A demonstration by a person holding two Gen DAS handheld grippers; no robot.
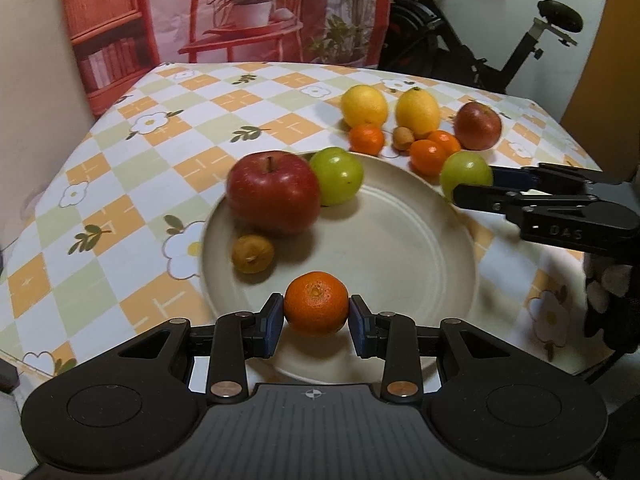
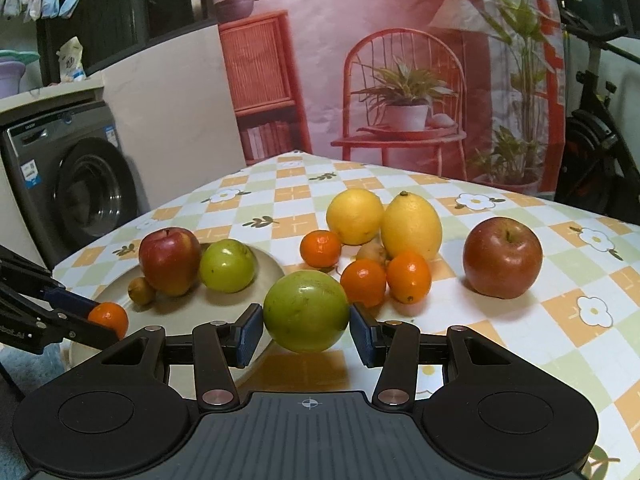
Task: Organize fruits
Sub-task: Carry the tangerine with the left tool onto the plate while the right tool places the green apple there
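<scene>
My left gripper is shut on a small mandarin above the near rim of a cream plate. A red apple, a green fruit and a small brown fruit lie on the plate's far left part. My right gripper is shut on a second green fruit, held above the tablecloth just right of the plate. In the left wrist view this gripper comes in from the right with that green fruit.
Loose on the checked tablecloth lie two lemons, three mandarins, a small brown fruit and another red apple. A washing machine stands left of the table, an exercise bike behind it.
</scene>
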